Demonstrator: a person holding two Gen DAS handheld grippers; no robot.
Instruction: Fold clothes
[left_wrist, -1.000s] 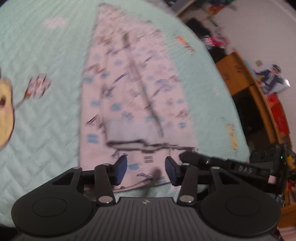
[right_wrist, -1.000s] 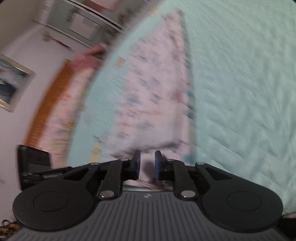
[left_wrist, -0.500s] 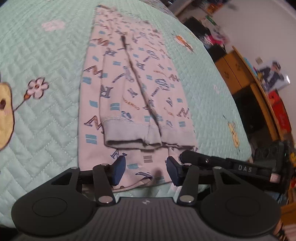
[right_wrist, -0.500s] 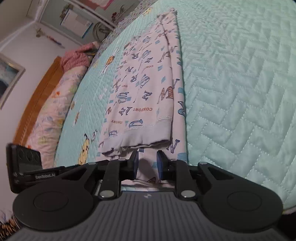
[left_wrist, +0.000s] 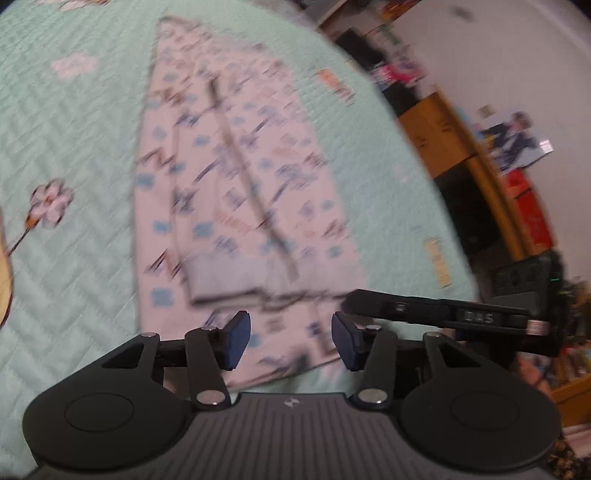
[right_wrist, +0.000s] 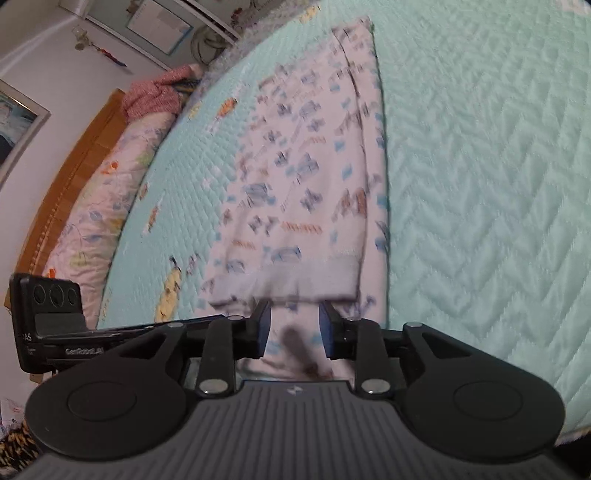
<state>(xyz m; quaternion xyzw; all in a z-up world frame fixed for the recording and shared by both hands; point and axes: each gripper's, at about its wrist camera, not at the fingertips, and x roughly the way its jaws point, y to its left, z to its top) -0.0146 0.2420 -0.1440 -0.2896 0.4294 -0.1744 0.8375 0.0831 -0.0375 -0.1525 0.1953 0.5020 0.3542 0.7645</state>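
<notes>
Because both views are smeared by motion, you cannot read the lettering printed on the garment, nor tell for certain what kind of clothing it is.

Hidden or cut off: the garment's near hem runs under your gripper bodies in both views; a folded-over cuffed end lies on top near that hem, its edge blurred.

Count: one garment, pale pink with blue and orange print; one bed with a mint quilted bedspread; one floral pillow by the wooden headboard; two grippers.

Orientation: the garment lies flat on the bedspread, folded into a long narrow strip, its long axis running straight away from you towards the far side of the bed.

Left gripper: fingers spread wide, holding nothing, poised over the near hem.

Right gripper: fingers parted by a narrower gap, nothing between them, also over the near hem; contact with the cloth cannot be told.
</notes>
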